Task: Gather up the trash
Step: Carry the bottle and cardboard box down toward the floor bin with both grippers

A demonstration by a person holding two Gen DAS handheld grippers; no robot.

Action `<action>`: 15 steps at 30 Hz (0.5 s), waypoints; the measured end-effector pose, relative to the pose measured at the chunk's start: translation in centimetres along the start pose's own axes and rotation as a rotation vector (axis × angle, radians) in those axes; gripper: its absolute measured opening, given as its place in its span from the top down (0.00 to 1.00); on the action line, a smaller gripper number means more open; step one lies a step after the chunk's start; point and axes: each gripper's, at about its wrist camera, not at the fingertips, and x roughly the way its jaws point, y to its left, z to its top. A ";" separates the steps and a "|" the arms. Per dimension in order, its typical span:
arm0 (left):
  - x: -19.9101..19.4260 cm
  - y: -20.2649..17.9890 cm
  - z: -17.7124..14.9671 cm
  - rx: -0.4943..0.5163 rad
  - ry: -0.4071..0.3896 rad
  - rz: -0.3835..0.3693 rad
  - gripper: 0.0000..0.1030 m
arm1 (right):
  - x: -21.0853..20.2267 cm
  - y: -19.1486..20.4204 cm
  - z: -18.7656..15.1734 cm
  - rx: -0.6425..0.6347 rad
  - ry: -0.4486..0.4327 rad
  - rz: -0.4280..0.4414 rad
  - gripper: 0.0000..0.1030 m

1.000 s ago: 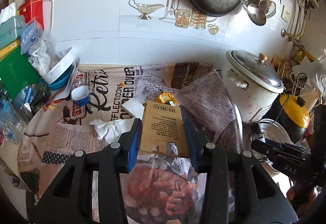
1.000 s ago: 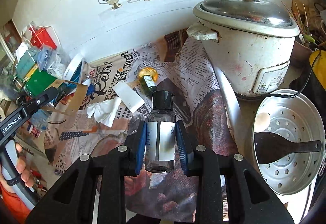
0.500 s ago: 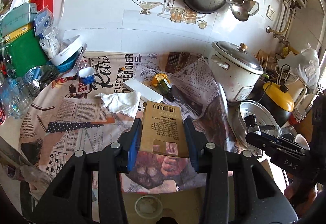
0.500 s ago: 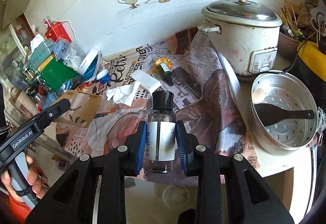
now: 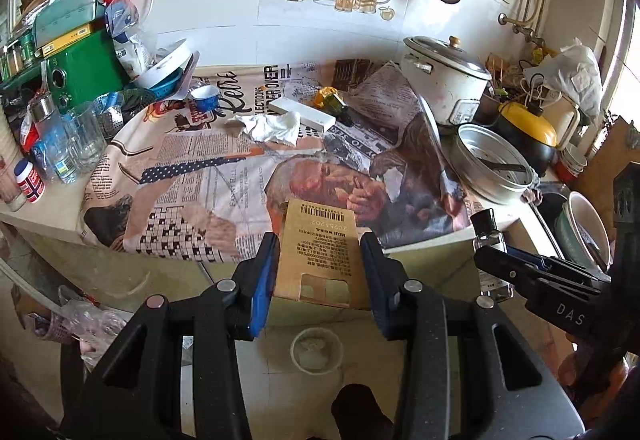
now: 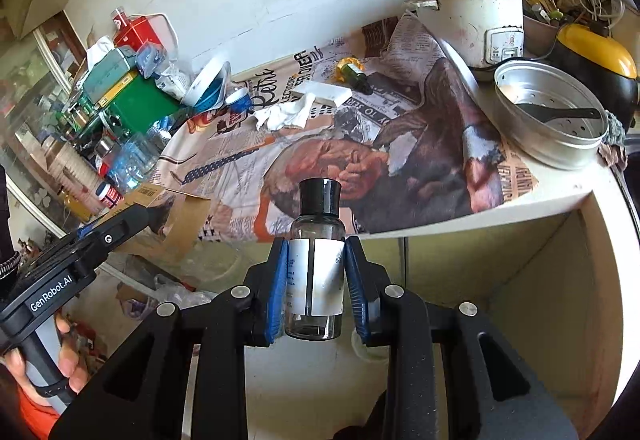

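Holding one carton [image 5: 320, 252] in my left gripper [image 5: 319, 272] and one bottle [image 6: 316, 272] in my right gripper [image 6: 316, 288], both clamped, I hover off the counter [image 6: 560, 199] edge; one tissue [image 5: 272, 125], one box [image 5: 302, 111] and one green bottle [image 5: 334, 104] lie on it.

Between the left tongs [image 5: 320, 264], the brown cardboard packet's [image 5: 318, 252] small print is unreadable and its lower edge hidden. Left of the right tongs [image 6: 316, 280], the packet [image 6: 180, 215] is partly covered. The label text on the clear glass bottle [image 6: 316, 260] is blurred.
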 end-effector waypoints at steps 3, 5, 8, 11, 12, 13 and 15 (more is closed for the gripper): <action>-0.6 -0.3 -1.4 0.017 0.021 -0.011 0.60 | -0.6 0.6 -1.0 -0.008 0.013 -0.003 0.75; -0.2 -0.7 -2.2 0.017 0.039 -0.019 0.60 | -0.7 0.6 -1.5 -0.014 0.019 -0.009 0.75; 0.9 -1.1 -3.6 -0.001 0.070 -0.016 0.60 | 0.0 -0.1 -2.1 -0.021 0.034 -0.012 0.75; 3.3 -1.6 -5.0 -0.031 0.119 -0.007 0.60 | 1.7 -1.4 -2.8 -0.031 0.079 -0.010 0.75; 4.2 -1.7 -5.6 -0.041 0.139 0.001 0.60 | 2.2 -1.8 -3.0 -0.034 0.092 -0.009 0.75; 5.3 -1.9 -6.2 -0.051 0.158 0.003 0.60 | 2.9 -2.4 -3.2 -0.038 0.109 -0.012 0.75; 7.9 -2.2 -7.6 -0.074 0.203 0.002 0.60 | 4.2 -3.7 -3.8 -0.049 0.129 -0.012 0.75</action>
